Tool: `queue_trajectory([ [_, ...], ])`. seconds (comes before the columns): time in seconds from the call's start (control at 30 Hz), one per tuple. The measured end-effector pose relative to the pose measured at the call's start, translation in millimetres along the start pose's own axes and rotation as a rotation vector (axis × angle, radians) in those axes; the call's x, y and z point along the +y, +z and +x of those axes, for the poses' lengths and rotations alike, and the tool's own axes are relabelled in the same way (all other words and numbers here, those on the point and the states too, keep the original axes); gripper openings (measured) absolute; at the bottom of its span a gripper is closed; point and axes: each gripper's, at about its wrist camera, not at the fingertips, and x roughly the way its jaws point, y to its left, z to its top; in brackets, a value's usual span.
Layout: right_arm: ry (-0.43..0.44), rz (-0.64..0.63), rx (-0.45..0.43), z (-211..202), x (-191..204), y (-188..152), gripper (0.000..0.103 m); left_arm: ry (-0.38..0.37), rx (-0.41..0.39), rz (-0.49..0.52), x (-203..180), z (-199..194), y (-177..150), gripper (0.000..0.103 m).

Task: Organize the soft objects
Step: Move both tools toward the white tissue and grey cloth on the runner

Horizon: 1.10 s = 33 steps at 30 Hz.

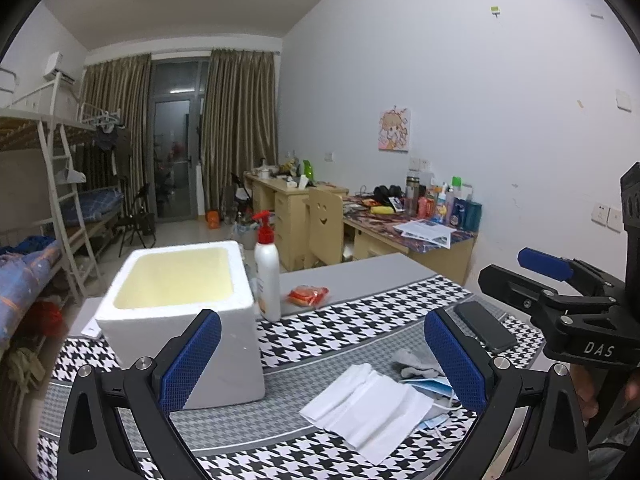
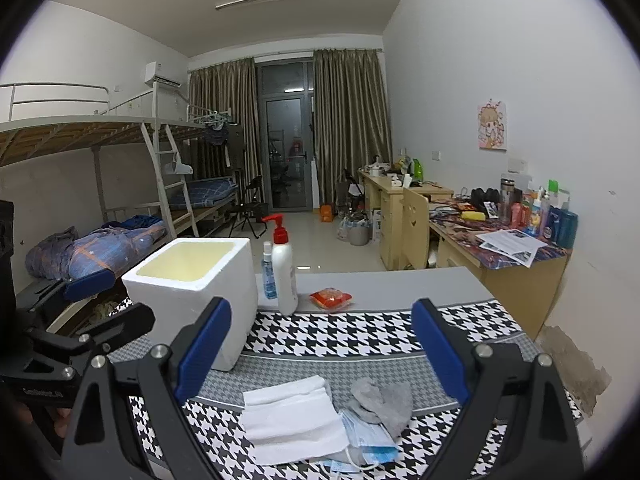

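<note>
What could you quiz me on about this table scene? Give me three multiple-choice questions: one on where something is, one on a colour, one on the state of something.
1. Where does the white pump bottle stand?
A. Inside the foam box
B. Beside the foam box, on the table
C. On the white cloth

2. What colour is the pump bottle's top?
A. Red
B. Green
C. Black

3. How does the right tool stand?
A. Shut on the grey sock
B. Shut on nothing
C. Open, holding nothing

Answers:
1. B: the bottle stands upright on the table just right of the box.
2. A: the pump head shows red in both views.
3. C: its blue pads are wide apart, with the white cloth and grey sock lying loose on the table between them.
</note>
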Motion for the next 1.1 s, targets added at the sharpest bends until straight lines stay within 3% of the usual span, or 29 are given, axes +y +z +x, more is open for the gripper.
queue_trajectory([
  [0.7,-0.044,-0.013,0.026,-1.1,-15.9,-26.3,0.094,-0.062,0.058,-0.007,-16.0,19.6,-28.1,0.102],
  [1.1,-0.056,0.000,0.055,2.7,-25.4,-43.8,0.094,-0.046,0.114,-0.008,-20.4,35.1,-46.6,0.102],
])
